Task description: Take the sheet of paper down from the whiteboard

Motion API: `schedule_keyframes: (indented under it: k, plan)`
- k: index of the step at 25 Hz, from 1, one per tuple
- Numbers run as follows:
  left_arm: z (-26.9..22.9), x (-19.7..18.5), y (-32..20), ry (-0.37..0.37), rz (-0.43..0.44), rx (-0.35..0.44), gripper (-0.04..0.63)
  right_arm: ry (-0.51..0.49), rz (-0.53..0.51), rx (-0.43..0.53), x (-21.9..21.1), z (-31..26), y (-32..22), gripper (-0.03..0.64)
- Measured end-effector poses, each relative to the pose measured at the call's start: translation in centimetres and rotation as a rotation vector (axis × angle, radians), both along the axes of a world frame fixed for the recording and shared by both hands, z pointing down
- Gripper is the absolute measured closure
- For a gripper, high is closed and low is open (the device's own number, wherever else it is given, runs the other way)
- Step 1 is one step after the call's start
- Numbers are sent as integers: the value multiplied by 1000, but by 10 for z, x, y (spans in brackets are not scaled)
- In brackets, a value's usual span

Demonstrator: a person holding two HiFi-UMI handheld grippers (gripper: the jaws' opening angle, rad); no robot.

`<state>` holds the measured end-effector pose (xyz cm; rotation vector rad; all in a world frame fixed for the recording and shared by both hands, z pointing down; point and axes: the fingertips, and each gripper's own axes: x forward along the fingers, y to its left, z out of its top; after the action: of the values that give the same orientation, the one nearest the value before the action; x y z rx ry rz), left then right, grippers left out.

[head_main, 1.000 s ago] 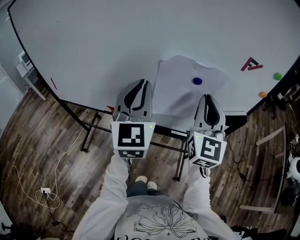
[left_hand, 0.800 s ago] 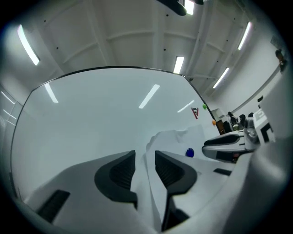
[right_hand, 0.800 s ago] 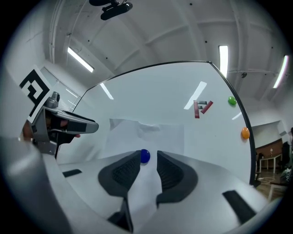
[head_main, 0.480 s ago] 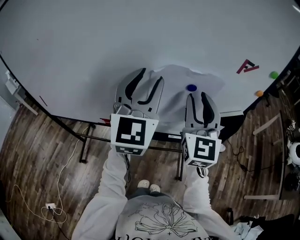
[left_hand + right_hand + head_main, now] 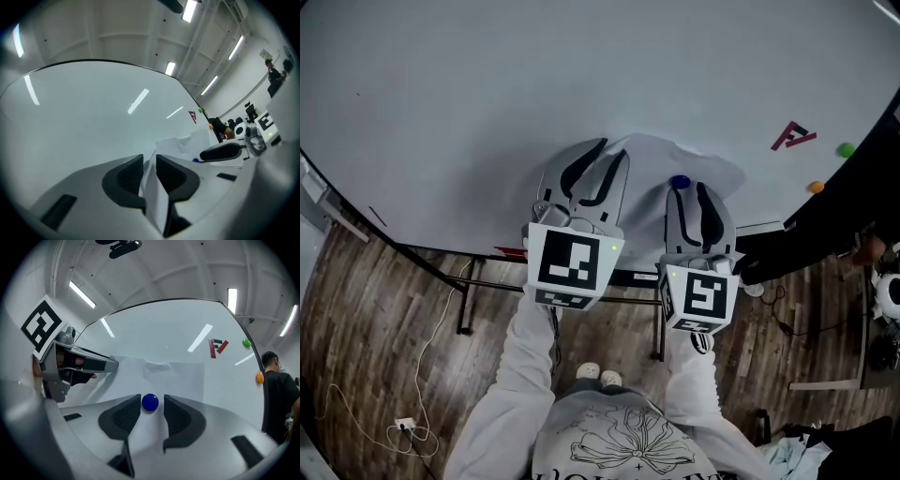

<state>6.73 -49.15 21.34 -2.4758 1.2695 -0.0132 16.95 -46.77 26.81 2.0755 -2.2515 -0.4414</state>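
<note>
A white sheet of paper [image 5: 694, 167] hangs crumpled on the whiteboard [image 5: 487, 112], pinned by a round blue magnet [image 5: 680, 182]. My left gripper [image 5: 600, 161] is at the sheet's left edge. Its jaws are closing, and in the left gripper view that edge of the paper [image 5: 152, 187] runs between them with a gap still showing. My right gripper [image 5: 687, 189] is under the magnet. Its jaws are opening, and in the right gripper view the magnet [image 5: 150, 402] sits between the fingertips, untouched, with the paper [image 5: 180, 376] behind it.
A red shape [image 5: 793, 137], a green magnet [image 5: 846, 149] and an orange magnet [image 5: 815, 187] stick to the board's right part. A person's dark sleeve [image 5: 825, 225] reaches in at the right. The board's stand [image 5: 469, 300] and a cable [image 5: 403, 422] are on the wooden floor.
Both grippers were shut and have spread their jaws. The left one moved up and right onto the paper's left edge, the right one up around the magnet. A dark sleeve entered at right.
</note>
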Motion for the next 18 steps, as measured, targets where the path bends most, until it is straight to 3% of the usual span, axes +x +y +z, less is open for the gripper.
schedule_keyframes:
  k: [2, 6, 18]
  plan:
    - [-1, -3, -2, 0, -11, 7, 549, 5, 0, 2, -2, 0, -1, 475]
    - [0, -4, -4, 6, -8, -4, 575, 6, -2, -2, -6, 2, -6, 470]
    - [6, -8, -6, 41, 10, -77, 591, 48, 88, 7, -4, 1, -12, 497]
